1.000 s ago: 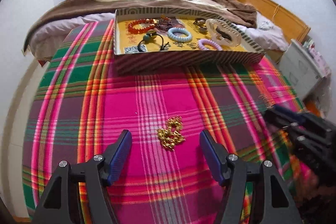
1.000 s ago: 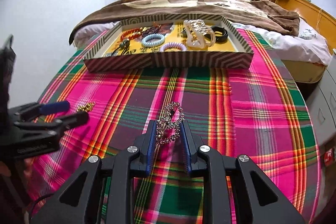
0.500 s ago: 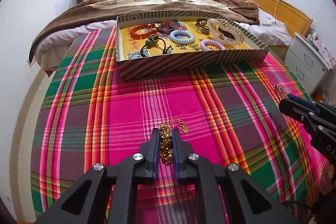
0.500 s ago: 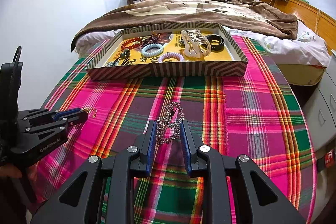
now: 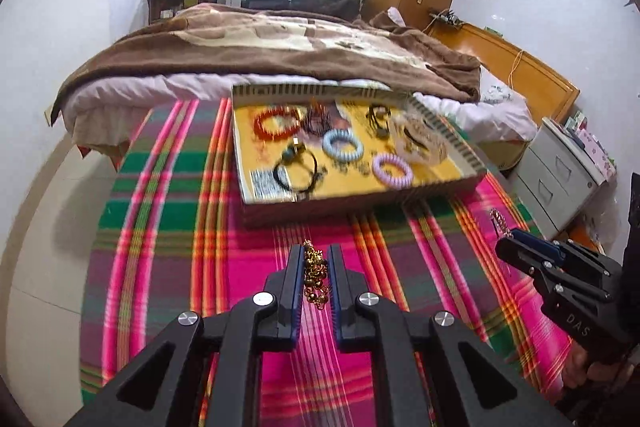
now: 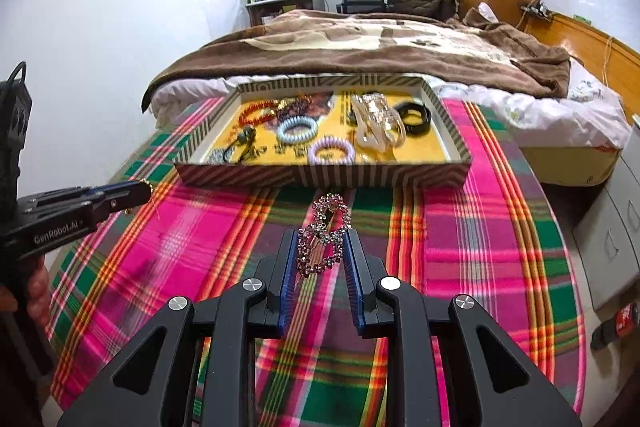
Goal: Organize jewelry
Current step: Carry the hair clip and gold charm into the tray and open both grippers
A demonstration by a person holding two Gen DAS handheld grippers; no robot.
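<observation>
Over the plaid blanket (image 5: pixel 168 267), both grippers are loaded up; left gripper (image 5: pixel 315 279) is clamped on a gold bead chain (image 5: pixel 314 277) that dangles between its fingers, clear of the cloth; right gripper (image 6: pixel 320 255) is pinched on a sparkly rhinestone hair clip (image 6: pixel 324 239), which sticks out past the tips; striped tray (image 6: pixel 320 175) sits farther back on the blanket, holding hair ties, bracelets and a claw clip (image 6: pixel 378 123); pretty blurry in the left view tbh.

Tray (image 5: pixel 440 187) contents smeared by motion blur, right gripper (image 5: pixel 505 241) body cut off at frame edge
</observation>
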